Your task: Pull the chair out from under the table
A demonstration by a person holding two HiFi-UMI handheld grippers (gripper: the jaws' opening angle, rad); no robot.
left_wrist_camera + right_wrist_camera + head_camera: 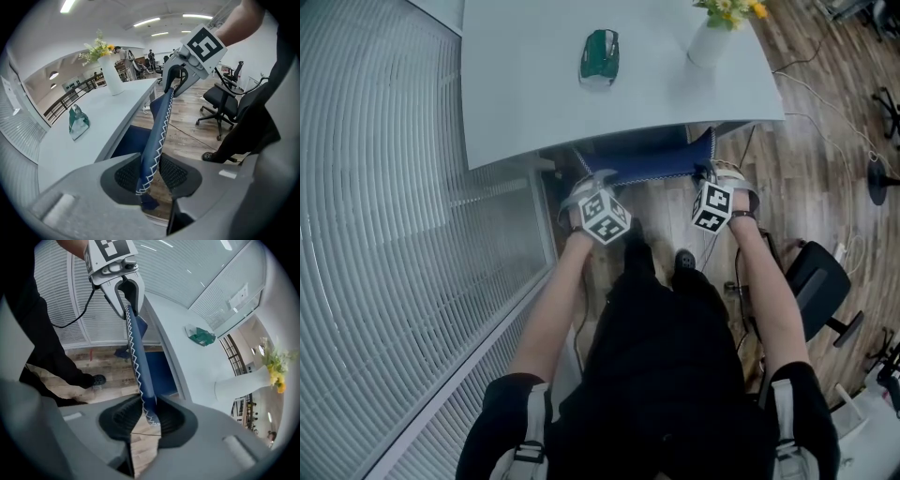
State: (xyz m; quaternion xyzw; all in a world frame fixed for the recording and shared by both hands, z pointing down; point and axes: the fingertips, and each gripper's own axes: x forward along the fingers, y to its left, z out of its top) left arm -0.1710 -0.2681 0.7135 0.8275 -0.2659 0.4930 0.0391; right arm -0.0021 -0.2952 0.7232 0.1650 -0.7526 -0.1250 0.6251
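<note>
The chair's blue backrest (649,165) with white zigzag stitching shows just under the near edge of the white table (534,112); the seat is hidden beneath it. My left gripper (592,180) grasps the backrest's left end, and my right gripper (711,174) its right end. In the left gripper view the blue edge (157,133) fills the gap of my left gripper (151,173), pads against it, with the right gripper (180,77) at the far end. In the right gripper view my right gripper (149,411) pinches the same edge (138,362); the left gripper (125,291) holds the other end.
A green bag (600,56) and a white vase with yellow flowers (710,42) stand on the table. Slatted blinds (384,234) run along the left. A black office chair (816,277) and cables lie on the wooden floor at right. My feet (684,261) are close behind the chair.
</note>
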